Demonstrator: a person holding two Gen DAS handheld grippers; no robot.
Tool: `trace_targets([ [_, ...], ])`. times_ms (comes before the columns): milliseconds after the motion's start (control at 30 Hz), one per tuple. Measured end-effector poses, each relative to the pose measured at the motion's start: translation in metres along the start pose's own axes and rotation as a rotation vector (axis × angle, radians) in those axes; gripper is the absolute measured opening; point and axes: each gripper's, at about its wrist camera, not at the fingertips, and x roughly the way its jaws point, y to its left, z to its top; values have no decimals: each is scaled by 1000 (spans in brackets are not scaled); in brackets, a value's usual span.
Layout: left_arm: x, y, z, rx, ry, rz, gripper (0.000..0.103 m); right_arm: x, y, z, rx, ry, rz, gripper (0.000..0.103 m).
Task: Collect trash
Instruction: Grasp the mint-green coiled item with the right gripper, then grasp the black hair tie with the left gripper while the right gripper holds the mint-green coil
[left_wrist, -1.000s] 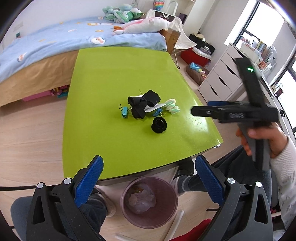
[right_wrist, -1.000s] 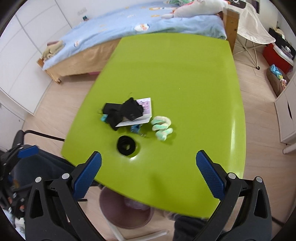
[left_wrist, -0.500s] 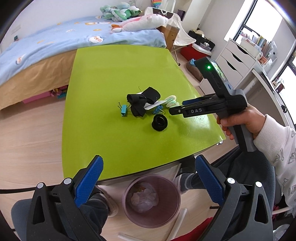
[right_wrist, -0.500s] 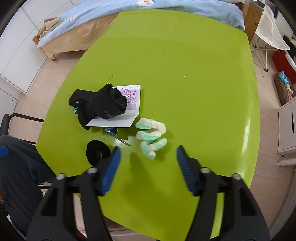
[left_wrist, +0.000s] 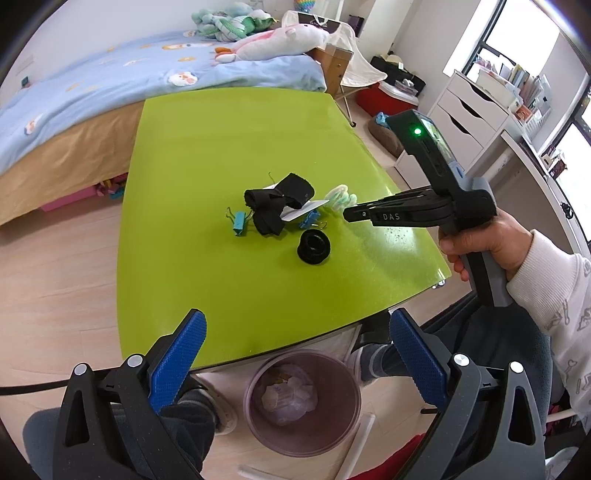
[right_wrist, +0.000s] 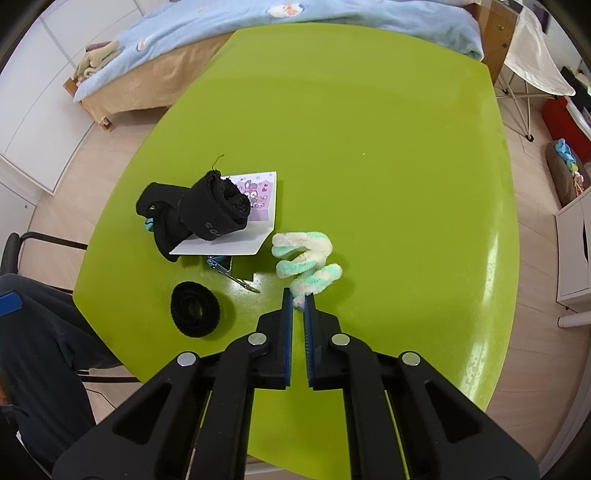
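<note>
The fuzzy mint-and-white coiled chenille stem (right_wrist: 307, 258) is seen closely only in the right wrist view: its near tip is pinched between the blue-padded fingers of the right gripper (right_wrist: 299, 300), whose jaws are drawn together on it, while the rest of the coil lies on the glossy lime-green table (right_wrist: 369, 147) just ahead of the fingertips. In the left wrist view the same stem (left_wrist: 340, 196) is a small pale twist partly hidden behind the right gripper (left_wrist: 351, 214), and the pinch itself cannot be made out there. The coil is soft, looped in several bends, with mint and cream bands

Left of the closed claw a black fabric ring (right_wrist: 195, 308) lies flat, and between the two a blue binder clip (right_wrist: 225, 265) is seen with its wire handle pointing toward the claw. Ahead and left, a rolled black sock (right_wrist: 207, 212) rests on a white card with a purple cartoon print (right_wrist: 258, 206)

Only the left wrist view shows the hand (left_wrist: 491, 243) holding the right gripper, a second blue binder clip (left_wrist: 239, 222), and a dusky-pink round waste bin (left_wrist: 303, 400) with crumpled paper inside, standing on the floor below the table edge between the blue pads of the left gripper (left_wrist: 297, 354), which is spread wide and holds nothing
</note>
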Motion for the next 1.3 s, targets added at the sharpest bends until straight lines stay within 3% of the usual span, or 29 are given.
trace_targets([
  [367, 25, -14, 26, 63, -3, 4, 96, -34, -5, -18, 72, -63, 28, 5],
  [700, 80, -21, 51, 50, 120, 42, 96, -54, -12, -29, 104, -86, 23, 5],
  [1000, 120, -33, 55, 59, 176, 114, 95, -60, -23, -38, 123, -86, 11, 5],
  [1067, 127, -35, 55, 57, 179, 126, 82, -61, -24, -40, 126, -84, 8, 5],
  [1200, 139, -37, 55, 46, 198, 139, 68, -60, -26, -41, 129, -83, 11, 5],
  [1267, 142, -38, 55, 45, 202, 142, 54, -60, -26, -41, 131, -83, 13, 5],
  [1300, 143, -38, 55, 48, 200, 147, 54, -59, -26, -41, 131, -82, 13, 5],
])
